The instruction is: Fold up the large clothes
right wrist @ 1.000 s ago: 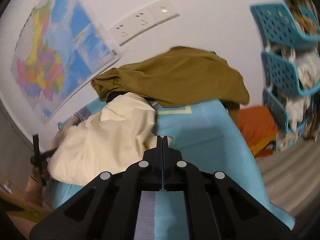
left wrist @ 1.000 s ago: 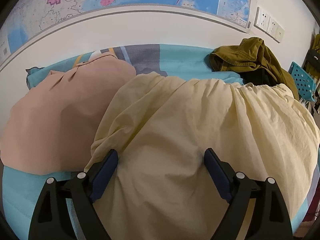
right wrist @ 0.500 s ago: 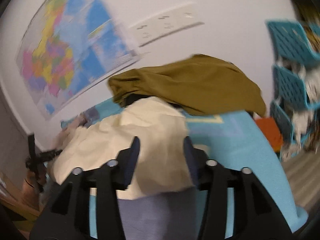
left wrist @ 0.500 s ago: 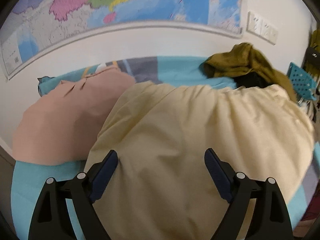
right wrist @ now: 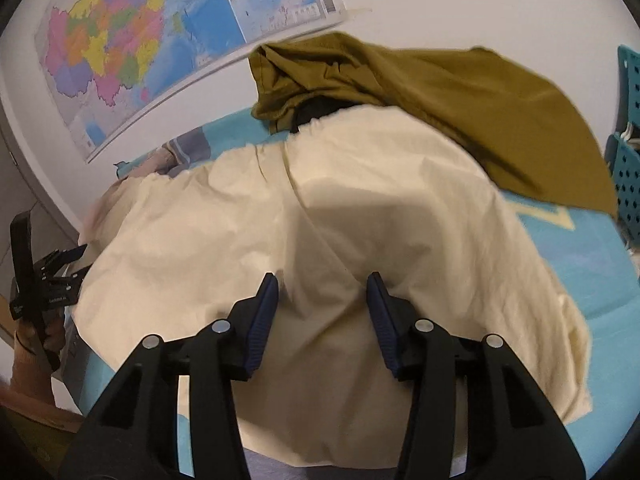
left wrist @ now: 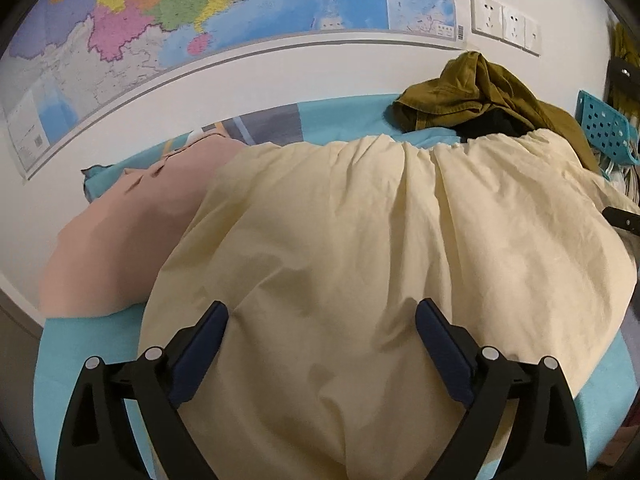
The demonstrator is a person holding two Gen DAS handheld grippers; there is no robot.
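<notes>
A large pale yellow garment (left wrist: 360, 260) lies spread and wrinkled on the teal bed; it also shows in the right wrist view (right wrist: 320, 220). My left gripper (left wrist: 322, 324) is open and empty, its jaws wide apart just above the garment's near part. My right gripper (right wrist: 323, 292) is open and empty over the garment's near edge. The left gripper also shows at the left edge of the right wrist view (right wrist: 36, 280).
A pink garment (left wrist: 132, 232) lies left of the yellow one. An olive garment (left wrist: 480, 96) is heaped at the back right, also in the right wrist view (right wrist: 440, 100). Teal bed cover (right wrist: 580, 256). Blue plastic baskets (left wrist: 604, 124) stand right. A map and sockets hang on the wall.
My right gripper went from shut to open and moved forward over the yellow garment. My left gripper stayed open and drew back slightly.
</notes>
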